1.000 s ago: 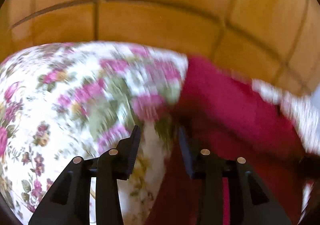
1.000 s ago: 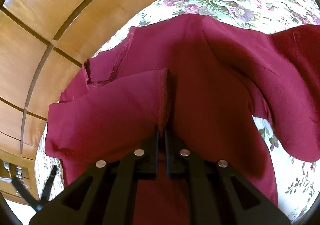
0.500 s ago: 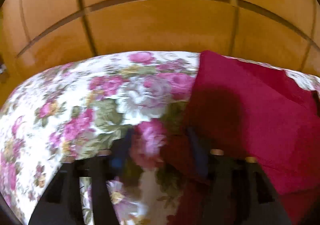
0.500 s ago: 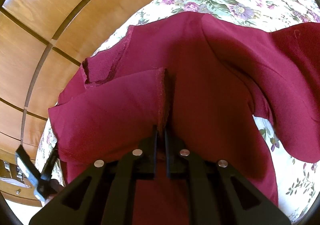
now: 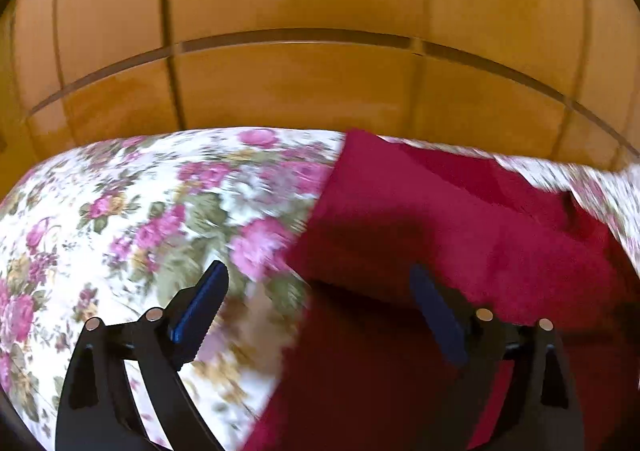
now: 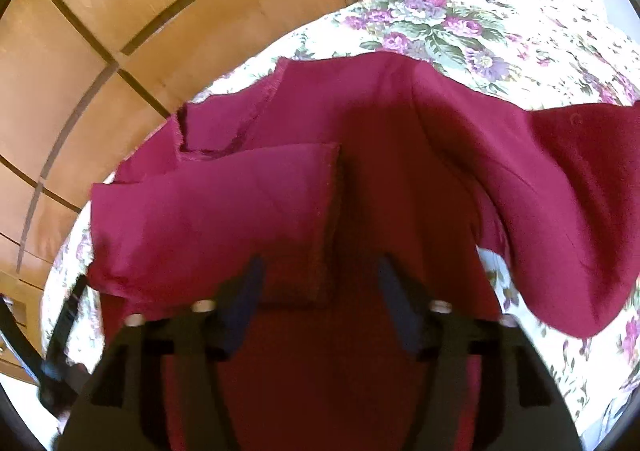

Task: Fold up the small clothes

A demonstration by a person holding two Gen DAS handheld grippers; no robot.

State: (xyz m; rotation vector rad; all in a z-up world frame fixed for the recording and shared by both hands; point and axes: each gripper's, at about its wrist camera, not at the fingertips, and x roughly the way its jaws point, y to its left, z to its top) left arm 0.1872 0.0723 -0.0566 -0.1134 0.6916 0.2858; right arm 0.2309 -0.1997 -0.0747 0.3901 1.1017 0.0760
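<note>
A dark red garment (image 6: 400, 155) lies spread on a floral bedspread (image 6: 500, 31). One flap (image 6: 224, 211) is folded over its left part. My right gripper (image 6: 320, 283) is open, its jaws wide apart on either side of that flap's hemmed edge, holding nothing. In the left wrist view the garment (image 5: 460, 219) lies to the right on the bedspread (image 5: 140, 219). My left gripper (image 5: 320, 291) is open and empty, straddling the garment's left edge.
A wooden wall with dark grooves (image 5: 320, 51) stands right behind the bed edge; it also shows in the right wrist view (image 6: 120, 31). The other gripper's dark fingers (image 6: 64, 323) show at the lower left of the right wrist view.
My right gripper has opened and let go of the folded flap's edge. My left gripper has opened wider and moved along the garment's left edge.
</note>
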